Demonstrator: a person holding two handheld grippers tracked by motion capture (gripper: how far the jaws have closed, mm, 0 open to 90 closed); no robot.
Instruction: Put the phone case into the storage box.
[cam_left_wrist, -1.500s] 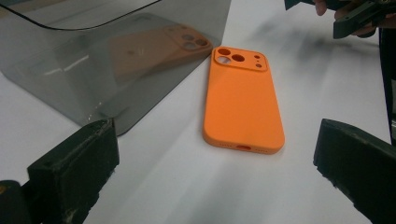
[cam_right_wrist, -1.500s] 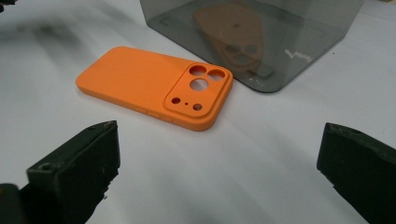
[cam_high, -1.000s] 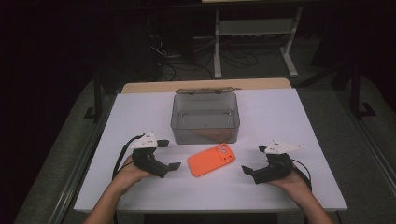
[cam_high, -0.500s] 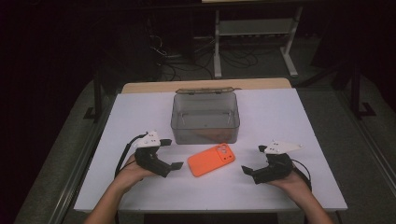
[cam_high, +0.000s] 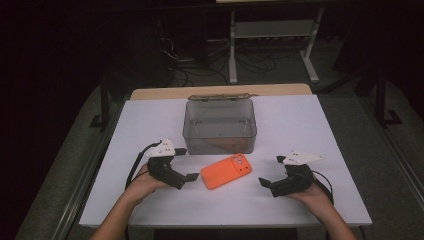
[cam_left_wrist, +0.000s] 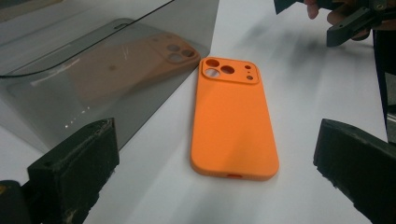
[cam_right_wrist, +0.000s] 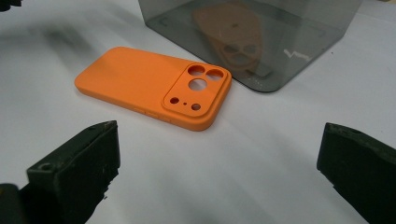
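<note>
Orange phone case (cam_high: 226, 171) lies flat on the white table (cam_high: 300, 130), back side up, just in front of the grey see-through box (cam_high: 220, 127), near its front wall but not touching. Matte orange, rounded corners, raised square camera block with three large round holes and smaller ones beside them. The camera end points at the box, and the case sits at a slant to the front wall. One slot cutout shows in the edge at the far end from the box. The box wall mirrors the case as a dull tan shape.

Your left gripper (cam_high: 186, 164) sits just left of the case, jaws spread wide, holding nothing; in the left gripper view the case lies between them, farther out. Your right gripper (cam_high: 270, 171) is right of the case, a bit farther off, jaws also wide apart and empty, aimed at the camera corner.
</note>
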